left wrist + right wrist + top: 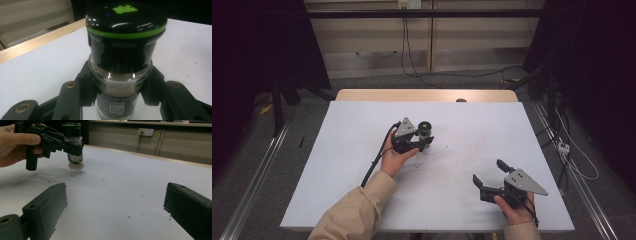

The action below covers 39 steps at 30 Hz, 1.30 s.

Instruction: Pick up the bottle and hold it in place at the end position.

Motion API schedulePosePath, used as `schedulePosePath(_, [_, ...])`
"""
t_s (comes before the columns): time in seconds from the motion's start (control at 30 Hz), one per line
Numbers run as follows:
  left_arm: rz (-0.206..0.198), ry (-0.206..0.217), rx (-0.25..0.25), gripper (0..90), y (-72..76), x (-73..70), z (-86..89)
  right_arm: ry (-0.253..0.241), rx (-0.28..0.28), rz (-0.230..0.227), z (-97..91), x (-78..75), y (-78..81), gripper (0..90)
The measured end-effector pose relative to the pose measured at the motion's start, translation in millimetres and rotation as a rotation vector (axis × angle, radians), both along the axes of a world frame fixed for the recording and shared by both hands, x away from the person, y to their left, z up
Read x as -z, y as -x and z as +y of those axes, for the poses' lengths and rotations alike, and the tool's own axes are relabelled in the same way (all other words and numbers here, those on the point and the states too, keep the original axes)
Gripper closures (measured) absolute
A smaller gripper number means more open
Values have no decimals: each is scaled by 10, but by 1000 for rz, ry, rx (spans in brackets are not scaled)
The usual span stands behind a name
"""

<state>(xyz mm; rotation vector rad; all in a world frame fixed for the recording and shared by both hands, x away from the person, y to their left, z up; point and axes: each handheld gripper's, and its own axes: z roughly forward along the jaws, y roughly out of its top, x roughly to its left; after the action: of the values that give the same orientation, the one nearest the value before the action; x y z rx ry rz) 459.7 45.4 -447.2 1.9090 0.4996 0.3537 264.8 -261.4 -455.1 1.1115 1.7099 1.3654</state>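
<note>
A small glass spice jar with a black, green-ringed lid (425, 129) stands mid-counter, clamped at its neck by the left gripper (422, 142), whose fingers (82, 87) press both sides. A tilt could slip or topple it. The right gripper (488, 172) rests near the white counter (337, 165) edge, fingers spread and empty.

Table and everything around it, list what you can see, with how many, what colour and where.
spice jar: one, clear glass, black lid with green ring, upright mid-table, clamped at its neck
table: one, white top, wooden far edge
wall socket: one, white, back wall
cables: several, dark, down the back wall and across the floor
left tool: one, black, shut on the spice jar
right tool: one, black, jaws open and empty, near right of the table
hands: two, beige sleeves, one per tool
</note>
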Motion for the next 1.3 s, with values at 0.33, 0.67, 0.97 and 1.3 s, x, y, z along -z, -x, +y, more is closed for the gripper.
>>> schedulePosePath(0.33, [-11,-7,6,535,2,11,-23,0,-5,2,11,3,-9,41])
schedulePosePath(0.67, [4,-7,15,534,22,65,-88,2,-9,3,28,7,-24,41])
schedulePosePath(0.97, [-1,-23,24,534,28,94,-101,-1,-12,9,45,11,-52,38])
schedulePosePath(1.3, [3,-6,20,534,26,137,-69,0,-19,30,78,8,-100,38])
